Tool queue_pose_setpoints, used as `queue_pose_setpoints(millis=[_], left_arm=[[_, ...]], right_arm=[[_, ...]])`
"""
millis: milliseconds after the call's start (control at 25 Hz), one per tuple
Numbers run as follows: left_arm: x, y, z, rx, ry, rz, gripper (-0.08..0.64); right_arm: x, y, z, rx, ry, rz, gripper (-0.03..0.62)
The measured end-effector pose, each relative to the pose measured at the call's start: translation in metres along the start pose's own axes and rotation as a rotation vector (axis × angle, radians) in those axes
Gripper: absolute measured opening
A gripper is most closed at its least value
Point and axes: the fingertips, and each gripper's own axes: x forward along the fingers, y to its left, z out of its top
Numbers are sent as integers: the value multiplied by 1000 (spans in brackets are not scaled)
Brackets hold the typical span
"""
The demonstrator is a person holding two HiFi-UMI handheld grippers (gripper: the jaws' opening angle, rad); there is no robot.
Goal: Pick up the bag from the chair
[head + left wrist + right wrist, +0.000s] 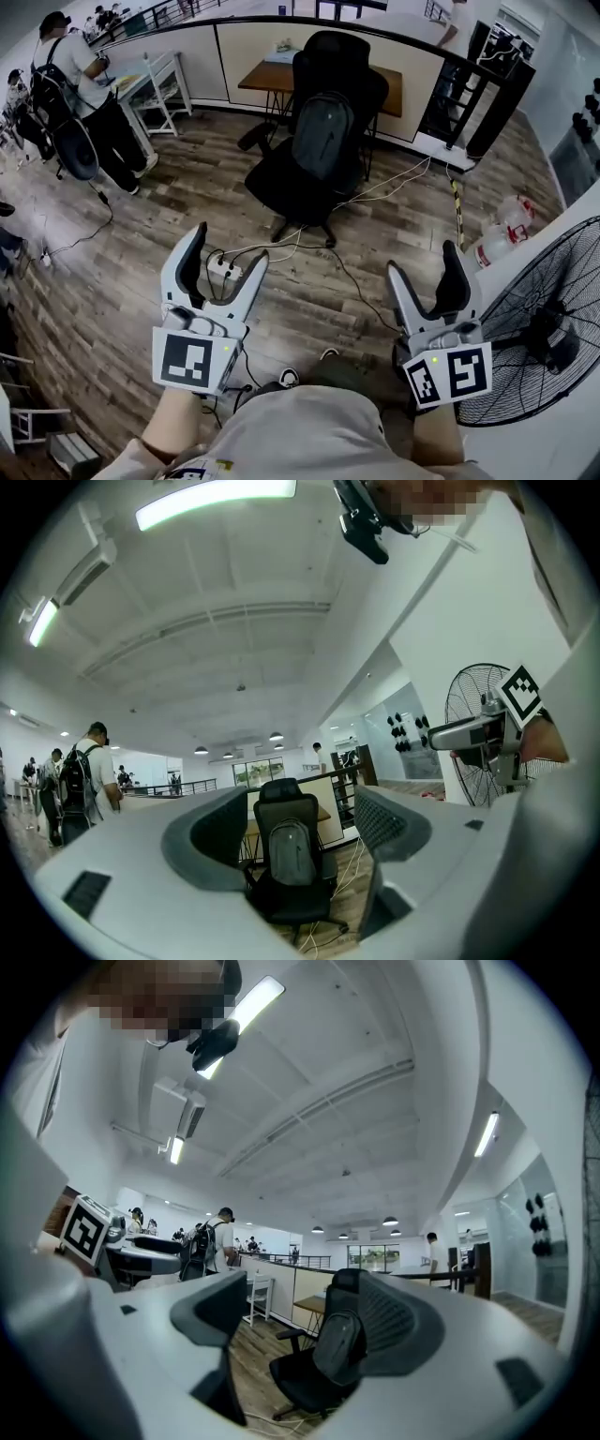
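Your left gripper (230,246) and right gripper (424,262) both have their jaws apart, with nothing between them. The bag (322,136) stands upright against the backrest of the chair (281,183), long axis vertical, well ahead of both grippers. It sits roughly midway between them. The left gripper appears better lined up, though depth is hard to judge.
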Motion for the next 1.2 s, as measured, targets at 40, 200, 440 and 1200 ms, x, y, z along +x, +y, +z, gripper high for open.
queue_pose_setpoints(millis=[40, 200, 440, 1200], left_arm=[[3, 4, -1, 0, -2, -2, 344], [31, 18, -15, 1, 0, 0, 344], [99, 32, -43, 14, 23, 12, 344], [361, 58, -78, 58, 108, 0, 344]], right_arm=[[4, 1, -2, -1, 6, 1, 371], [29, -8, -17, -1, 19, -6, 373], [87, -50, -42, 0, 23, -11, 374], [310, -206, -92, 13, 85, 32, 379]])
